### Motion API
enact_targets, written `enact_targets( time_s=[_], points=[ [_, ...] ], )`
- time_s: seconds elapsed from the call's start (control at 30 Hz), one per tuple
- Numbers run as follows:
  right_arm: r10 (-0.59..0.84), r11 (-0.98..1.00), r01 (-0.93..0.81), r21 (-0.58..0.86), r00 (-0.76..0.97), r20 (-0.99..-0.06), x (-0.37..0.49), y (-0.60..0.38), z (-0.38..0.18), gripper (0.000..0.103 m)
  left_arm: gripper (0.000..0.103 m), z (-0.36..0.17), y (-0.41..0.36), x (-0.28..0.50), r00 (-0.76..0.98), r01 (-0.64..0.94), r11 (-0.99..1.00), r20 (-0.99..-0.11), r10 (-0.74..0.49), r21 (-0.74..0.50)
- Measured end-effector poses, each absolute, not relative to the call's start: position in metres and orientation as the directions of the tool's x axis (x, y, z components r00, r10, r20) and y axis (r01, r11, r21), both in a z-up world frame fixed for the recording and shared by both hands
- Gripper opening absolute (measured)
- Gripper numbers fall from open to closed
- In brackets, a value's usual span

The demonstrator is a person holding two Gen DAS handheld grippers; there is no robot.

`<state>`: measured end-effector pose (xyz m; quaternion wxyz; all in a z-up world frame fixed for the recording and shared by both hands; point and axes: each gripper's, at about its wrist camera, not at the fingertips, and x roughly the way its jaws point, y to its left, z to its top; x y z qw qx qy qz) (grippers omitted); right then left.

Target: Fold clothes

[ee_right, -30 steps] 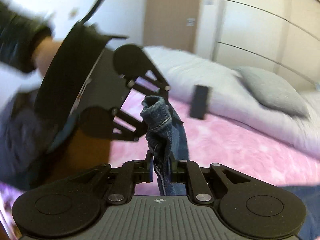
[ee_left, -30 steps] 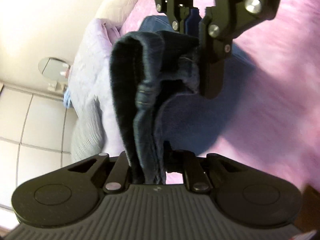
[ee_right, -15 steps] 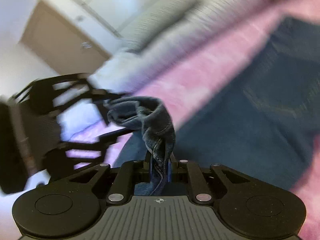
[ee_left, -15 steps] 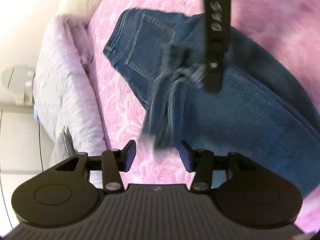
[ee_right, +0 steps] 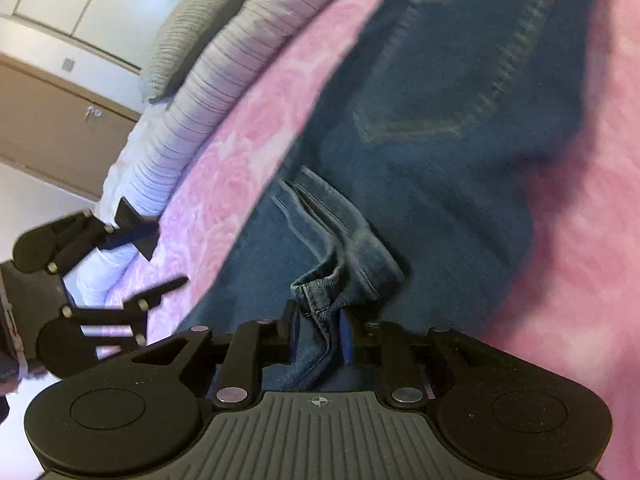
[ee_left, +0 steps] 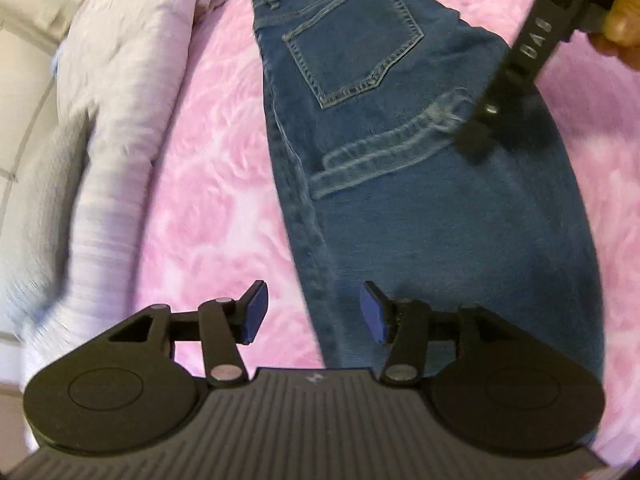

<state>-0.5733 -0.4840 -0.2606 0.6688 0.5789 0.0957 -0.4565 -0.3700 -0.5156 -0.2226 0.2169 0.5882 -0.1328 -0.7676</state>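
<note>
Jeans: the jeans [ee_left: 420, 184] lie flat on the pink fluffy blanket [ee_left: 208, 208], back pocket [ee_left: 352, 40] up, waistband towards the far end of the bed; the leg part is doubled back over the seat, its hem [ee_left: 384, 152] running crosswise just below the pocket

Right gripper: the right gripper [ee_right: 318, 332] is low over the denim with one corner of the hem [ee_right: 320, 296] between its pads; its jaws have just been opening a little and now stand slightly apart, the cloth between them looking slack, so I judge the grip is being let go rather than held

Left gripper: the left gripper [ee_left: 312, 312] has just opened its jaws and they stand well apart, nothing between the blue pads [ee_left: 256, 312]; it hovers over the near side seam of the jeans

Step in hand: laying the leg ends down over the seat and releasing them, by the look of it; the first lengthwise fold seems done

Next move: probably pull the right gripper clear without dragging the hem askew, then take the folded end nearest the grippers with both and bring it over towards the waistband

Around: a pale quilted cover [ee_left: 120, 80] and a grey pillow [ee_right: 200, 24] lie along the far edge of the blanket, well apart from the jeans; cupboards [ee_right: 48, 120] behind
</note>
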Motion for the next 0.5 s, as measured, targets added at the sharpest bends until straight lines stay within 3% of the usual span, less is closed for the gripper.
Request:
enact_targets(
  time_s=[0.33,0.5],
  points=[
    [-0.523,-0.048,0.727,0.685,0.566,-0.637,-0.556,-0.509,-0.254,0.020,0.047,-0.228,-0.514,-0.329,-0.195,0.380,-0.845,-0.861,-0.470,0.376],
    [-0.576,0.277,0.677,0.682,0.685,-0.446,-0.526,-0.525,-0.180,0.020,0.047,-0.209,-0.509,-0.301,-0.201,0.506,-0.772,-0.818,-0.538,0.384]
  ],
)
